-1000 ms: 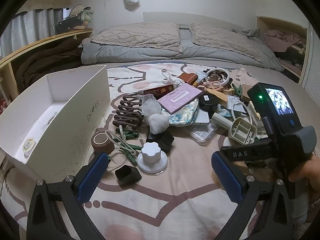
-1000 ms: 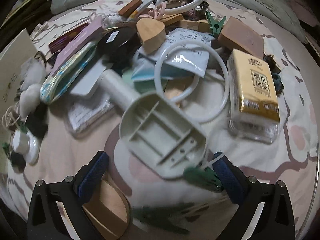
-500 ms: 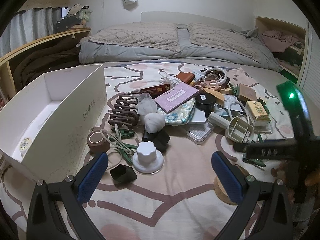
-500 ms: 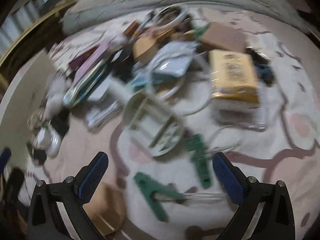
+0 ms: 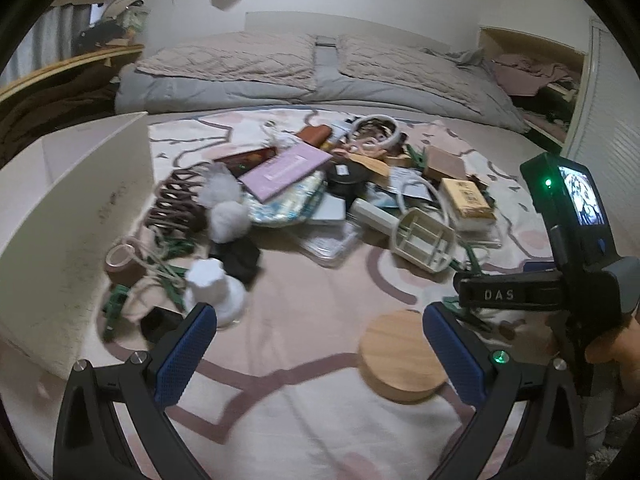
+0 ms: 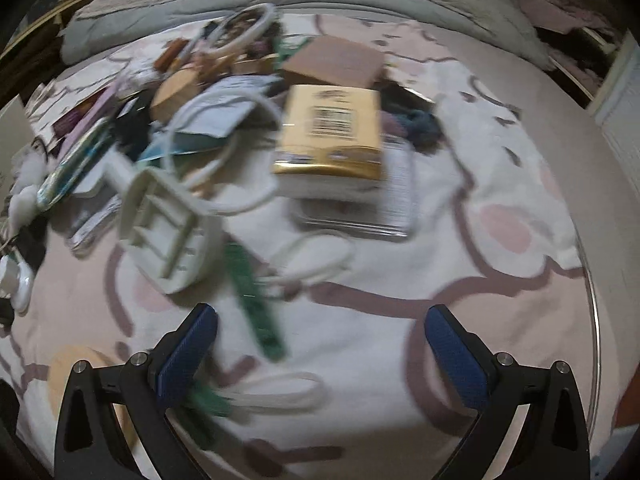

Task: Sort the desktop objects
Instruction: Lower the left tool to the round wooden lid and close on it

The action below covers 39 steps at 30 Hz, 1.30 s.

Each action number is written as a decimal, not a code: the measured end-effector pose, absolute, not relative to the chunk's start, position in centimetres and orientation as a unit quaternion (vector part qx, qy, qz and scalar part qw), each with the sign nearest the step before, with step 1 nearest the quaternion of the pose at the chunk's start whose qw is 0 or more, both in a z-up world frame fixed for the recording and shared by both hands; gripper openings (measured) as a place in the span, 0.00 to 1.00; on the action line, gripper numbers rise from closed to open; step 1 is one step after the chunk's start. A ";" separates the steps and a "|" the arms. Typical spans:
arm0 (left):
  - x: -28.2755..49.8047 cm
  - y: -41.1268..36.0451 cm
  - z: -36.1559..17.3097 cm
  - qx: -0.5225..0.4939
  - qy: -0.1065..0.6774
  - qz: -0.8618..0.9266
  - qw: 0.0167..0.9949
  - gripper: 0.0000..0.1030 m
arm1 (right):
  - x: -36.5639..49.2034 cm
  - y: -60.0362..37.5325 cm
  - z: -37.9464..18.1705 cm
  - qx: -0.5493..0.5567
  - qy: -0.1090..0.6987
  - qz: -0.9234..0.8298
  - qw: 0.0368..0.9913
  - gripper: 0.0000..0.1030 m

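Observation:
A heap of small items lies on a patterned bedspread. In the left wrist view my left gripper (image 5: pixel 320 344) is open over bare cloth, between a white knob-shaped object (image 5: pixel 214 292) and a round wooden lid (image 5: pixel 404 356). A white box (image 5: pixel 76 216) stands at the left. The right gripper's body (image 5: pixel 576 256) is held by a hand at the right. In the blurred right wrist view my right gripper (image 6: pixel 320 344) is open and empty, near a green clothes peg (image 6: pixel 252 296), a cream plastic tray (image 6: pixel 168 228) and a yellow packet (image 6: pixel 332 132).
A brown claw clip (image 5: pixel 176 204), fluffy pompoms (image 5: pixel 228 220), a pink booklet (image 5: pixel 286 170), white cord loops (image 6: pixel 312 260) and a tape roll (image 5: pixel 120 258) fill the heap. Grey pillows (image 5: pixel 320 68) lie behind. A shelf (image 5: pixel 72 64) runs at the left.
The left gripper has shifted right and closer to the heap; the wooden lid now lies between its fingers' line. The right gripper swung right and back, so the yellow packet sits at centre.

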<state>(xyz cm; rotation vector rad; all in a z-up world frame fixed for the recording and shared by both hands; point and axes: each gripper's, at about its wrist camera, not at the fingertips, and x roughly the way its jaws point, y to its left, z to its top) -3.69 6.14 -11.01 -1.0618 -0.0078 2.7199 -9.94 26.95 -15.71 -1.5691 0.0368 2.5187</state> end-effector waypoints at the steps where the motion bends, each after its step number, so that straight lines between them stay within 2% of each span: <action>1: -3.6 6.4 -11.1 -0.363 -0.004 0.925 0.114 1.00 | -9.9 27.4 -15.7 -0.527 0.020 0.845 0.090 1.00; 7: -3.9 7.7 -12.3 -0.378 -0.004 0.917 0.130 1.00 | -9.4 29.5 -15.2 -0.516 0.070 0.850 0.086 1.00; 12: -4.0 8.8 -13.3 -0.395 -0.003 0.907 0.145 1.00 | -8.6 30.3 -14.4 -0.501 0.112 0.857 0.047 1.00; 19: -3.9 10.3 -14.7 -0.411 0.011 0.899 0.154 1.00 | -8.3 29.8 -13.6 -0.486 0.123 0.865 0.007 1.00; 27: -4.1 10.7 -15.7 -0.420 0.049 0.896 0.133 1.00 | -8.9 29.5 -14.6 -0.505 0.107 0.856 0.028 1.00; 39: -3.7 9.8 -15.4 -0.424 0.050 0.895 0.128 1.00 | -9.2 27.9 -15.8 -0.535 0.033 0.843 0.034 1.00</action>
